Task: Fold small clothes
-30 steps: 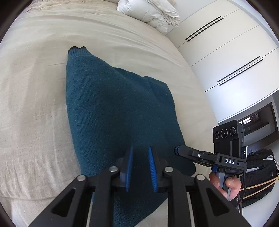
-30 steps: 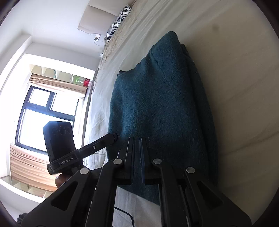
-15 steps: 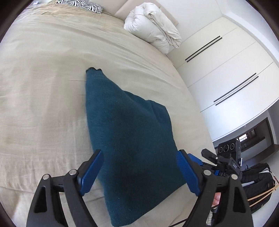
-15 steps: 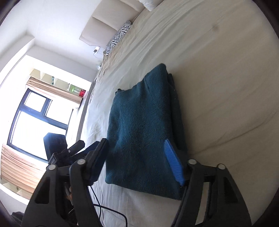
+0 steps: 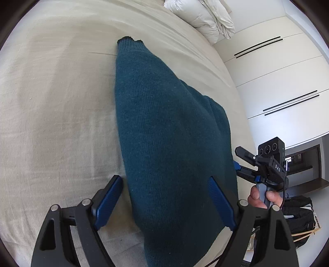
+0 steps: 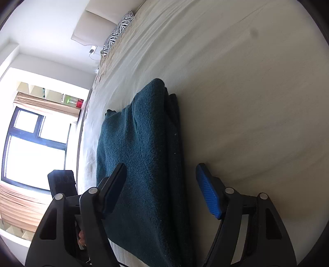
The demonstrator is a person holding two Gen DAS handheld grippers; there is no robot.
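Observation:
A teal knit garment (image 5: 164,123) lies folded into a long strip on the beige bed sheet (image 5: 51,113). My left gripper (image 5: 164,199) is open wide, its blue pads (image 5: 109,197) either side of the strip's near end without pressing on it. In the right wrist view the garment (image 6: 144,154) shows stacked layers along its right edge. My right gripper (image 6: 161,188) is open with its jaws closing; the garment's right edge lies between the pads, untouched. The right gripper (image 5: 246,164), held by a hand (image 5: 261,195), also shows at the strip's right side.
A white bundled duvet (image 5: 205,18) lies at the far end of the bed. White wardrobe doors (image 5: 277,71) stand to the right, with a black bag (image 5: 298,215) on the floor. A zebra-print pillow (image 6: 119,30) and a window (image 6: 35,147) show in the right wrist view.
Both grippers went from nearly shut at the garment's near edge to open. They drew back, then came closer over the garment, which now lies flat on the sheet.

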